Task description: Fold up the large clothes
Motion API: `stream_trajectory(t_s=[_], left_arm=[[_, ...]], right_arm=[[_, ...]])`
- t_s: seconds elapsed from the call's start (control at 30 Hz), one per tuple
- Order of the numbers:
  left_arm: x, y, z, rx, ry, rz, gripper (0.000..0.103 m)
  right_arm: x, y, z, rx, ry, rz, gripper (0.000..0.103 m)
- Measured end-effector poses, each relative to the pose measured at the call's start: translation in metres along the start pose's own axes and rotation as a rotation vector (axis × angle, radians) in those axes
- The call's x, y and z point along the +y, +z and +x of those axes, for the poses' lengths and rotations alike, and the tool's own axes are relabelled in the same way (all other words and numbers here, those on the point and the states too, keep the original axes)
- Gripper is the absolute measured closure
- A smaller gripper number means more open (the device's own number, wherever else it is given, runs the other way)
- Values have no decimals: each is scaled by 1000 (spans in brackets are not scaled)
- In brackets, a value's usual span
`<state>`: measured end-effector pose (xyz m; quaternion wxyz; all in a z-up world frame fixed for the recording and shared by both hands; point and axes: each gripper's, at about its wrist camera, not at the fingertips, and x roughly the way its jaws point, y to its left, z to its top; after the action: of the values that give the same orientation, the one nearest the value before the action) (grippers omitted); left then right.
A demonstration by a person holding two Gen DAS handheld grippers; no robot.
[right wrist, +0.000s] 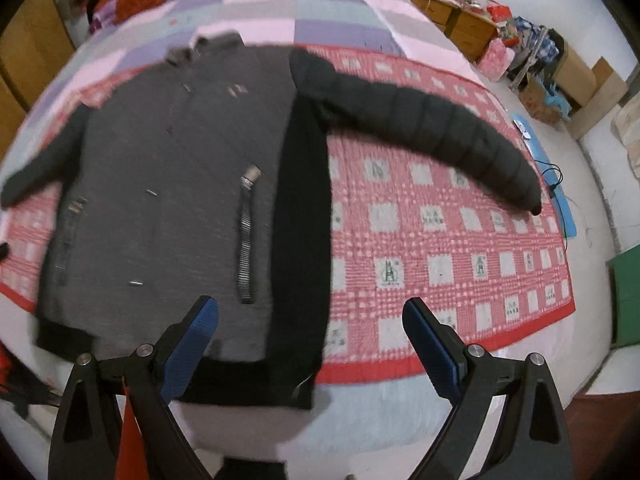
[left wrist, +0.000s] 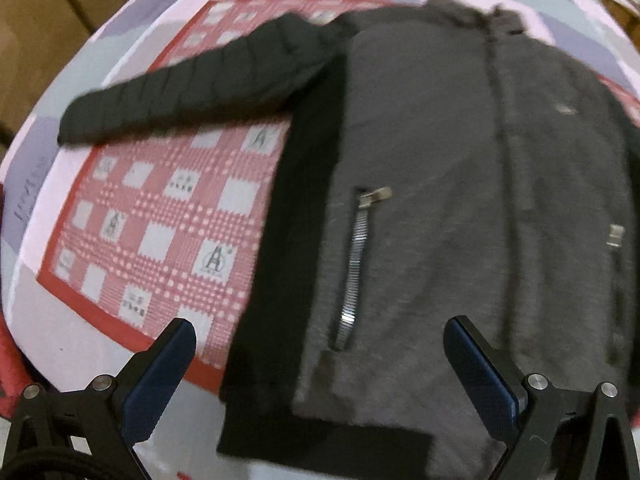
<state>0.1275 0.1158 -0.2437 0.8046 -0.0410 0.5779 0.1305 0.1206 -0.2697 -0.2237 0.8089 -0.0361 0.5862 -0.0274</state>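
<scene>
Bed [right wrist: 340,12] in pastel patchwork topped by red checked blanket [right wrist: 440,240], grey jacket [right wrist: 168,168] spread flat front-up, black quilted sleeves out left and right, left gripper [left wrist: 320,364] and right gripper [right wrist: 310,340] both spread apart, empty, above the near hem.

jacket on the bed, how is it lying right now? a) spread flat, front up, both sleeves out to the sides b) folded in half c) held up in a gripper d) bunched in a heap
a: the jacket lies flat on the red checked blanket, zip pockets facing up, each black sleeve stretched sideways; both the left gripper and right gripper are open and hold nothing.
</scene>
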Motion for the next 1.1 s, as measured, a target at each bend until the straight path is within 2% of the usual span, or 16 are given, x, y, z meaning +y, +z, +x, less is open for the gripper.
stream_trajectory(t_s=[0.1, 0.23, 0.43, 0.6, 0.73, 0.77, 0.8, 0.87, 0.9, 0.97, 1.0, 1.03, 1.1], left_arm=[[20, -2, 41, 29, 34, -22, 0], [39, -2, 77, 16, 66, 13, 0], [51, 12, 124, 37, -16, 10, 0], [40, 16, 155, 63, -60, 76, 0], [52, 14, 160, 84, -153, 5, 1], [52, 14, 158, 78, -170, 19, 4], [50, 14, 155, 71, -205, 41, 16], [43, 13, 150, 59, -236, 75, 34], [39, 12, 149, 60, -268, 88, 52], [34, 13, 147, 56, -281, 103, 62], [34, 14, 147, 59, -309, 95, 73], [34, 15, 146, 61, -319, 87, 79], [35, 17, 146, 62, -333, 77, 83]], right_arm=[[0, -5, 42, 9, -22, -9, 8], [3, -6, 88, 20, -28, 13, 8], [13, 2, 120, -7, -50, 30, 8], [22, 10, 134, -24, -57, 35, 8], [26, 15, 143, -42, -44, 47, 8], [26, 17, 145, -46, -43, 49, 8], [25, 19, 145, -58, -50, 53, 8], [22, 24, 142, -95, -60, 68, 8], [21, 26, 142, -108, -55, 72, 8], [19, 28, 147, -102, -18, 63, 8], [20, 30, 155, -72, 5, 49, 8], [20, 31, 160, -57, 19, 45, 8], [15, 32, 171, -31, 61, 74, 8]])
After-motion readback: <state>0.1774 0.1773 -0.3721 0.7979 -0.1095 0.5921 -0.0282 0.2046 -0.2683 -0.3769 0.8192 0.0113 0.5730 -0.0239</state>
